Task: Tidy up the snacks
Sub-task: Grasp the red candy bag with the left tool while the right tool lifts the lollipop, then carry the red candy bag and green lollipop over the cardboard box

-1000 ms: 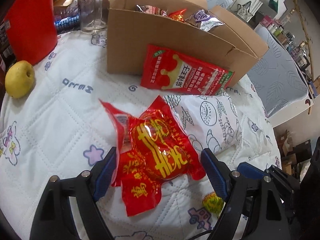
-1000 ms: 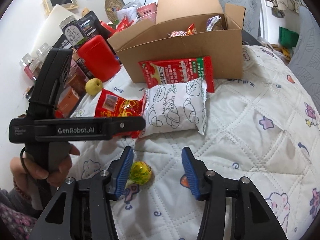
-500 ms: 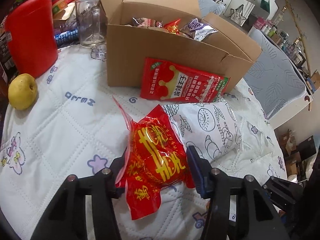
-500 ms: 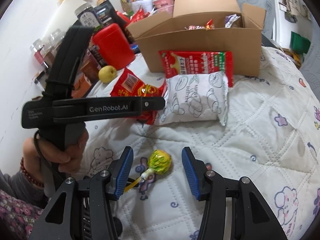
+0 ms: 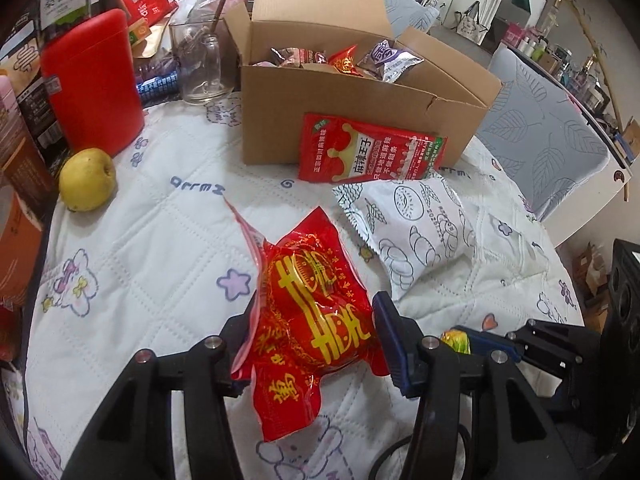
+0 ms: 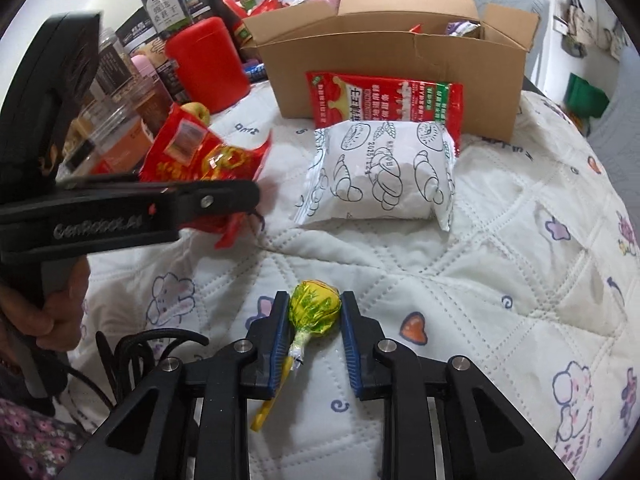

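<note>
On the quilted table (image 5: 152,240), the cardboard box (image 5: 360,116) stands open at the far side with several packets already inside, while a red flat packet (image 5: 372,152) leans on its front wall and a white croissant bag (image 6: 380,172) lies just before that. Nearer, the left tool (image 5: 308,340) has closed on the red festive pouch (image 5: 316,312) since a second ago and raised it off the cloth; the right wrist view shows the pouch hanging clear. Smallest, the green-yellow lollipop (image 6: 315,308) lies near the front edge, where the right tool (image 6: 314,312) has just been closing and now pinches its wrapped head. Both snacks seem ready to be carried to the box.
</note>
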The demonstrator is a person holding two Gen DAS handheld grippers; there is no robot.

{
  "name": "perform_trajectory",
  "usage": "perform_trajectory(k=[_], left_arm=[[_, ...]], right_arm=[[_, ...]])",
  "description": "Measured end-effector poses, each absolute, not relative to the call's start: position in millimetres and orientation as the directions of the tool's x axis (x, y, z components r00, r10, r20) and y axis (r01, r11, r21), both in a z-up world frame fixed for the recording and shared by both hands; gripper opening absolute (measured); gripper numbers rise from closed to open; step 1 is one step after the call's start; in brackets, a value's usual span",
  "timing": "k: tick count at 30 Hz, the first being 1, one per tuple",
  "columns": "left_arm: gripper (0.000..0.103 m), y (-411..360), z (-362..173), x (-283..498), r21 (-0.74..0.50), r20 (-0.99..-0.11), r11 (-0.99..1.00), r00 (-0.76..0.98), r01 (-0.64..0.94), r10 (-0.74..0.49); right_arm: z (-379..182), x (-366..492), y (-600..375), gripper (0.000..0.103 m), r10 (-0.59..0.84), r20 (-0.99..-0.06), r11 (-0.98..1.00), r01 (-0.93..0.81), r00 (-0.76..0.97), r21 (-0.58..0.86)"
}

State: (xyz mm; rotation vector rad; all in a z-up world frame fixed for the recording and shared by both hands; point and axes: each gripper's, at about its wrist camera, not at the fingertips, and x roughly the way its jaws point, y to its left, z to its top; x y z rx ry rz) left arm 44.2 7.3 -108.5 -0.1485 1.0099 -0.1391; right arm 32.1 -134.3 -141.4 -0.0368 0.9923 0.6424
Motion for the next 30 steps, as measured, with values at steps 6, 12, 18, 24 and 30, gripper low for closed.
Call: perform_trajectory(k=[6,12,18,24,30], left_arm=[[0.052,7,-103,34,-0.201,-0.82,0.978,0.537,0.056,-0.2],[0.052,5,-91,24,-0.208,-0.798,0.976,0.564,0.071,-0.211],[0.052,4,-73,15,-0.214,-0.77,0.973,0.596,0.092,-0.226],[0.052,-1,-51,13,-0.205,-0.736,0.97,0.632,0.131,-0.241],[0.052,-7,-27,18,-0.2,-0.694,0.965,0.671,0.168,-0.261]], right_arm=[[-131,25,-141,0.024,0.503,-0.758,0.816,-0.518,0.415,0.258],[-120,18,-144,0.024,0.523,-0.728,0.812,-0.519,0.443,0.267],[-103,15,-150,0.024,0.538,-0.692,0.81,-0.522,0.481,0.267],[-83,21,-151,0.024,0.549,-0.66,0.811,-0.519,0.512,0.272],[-58,28,-157,0.024,0.563,-0.617,0.805,-0.531,0.549,0.262]])
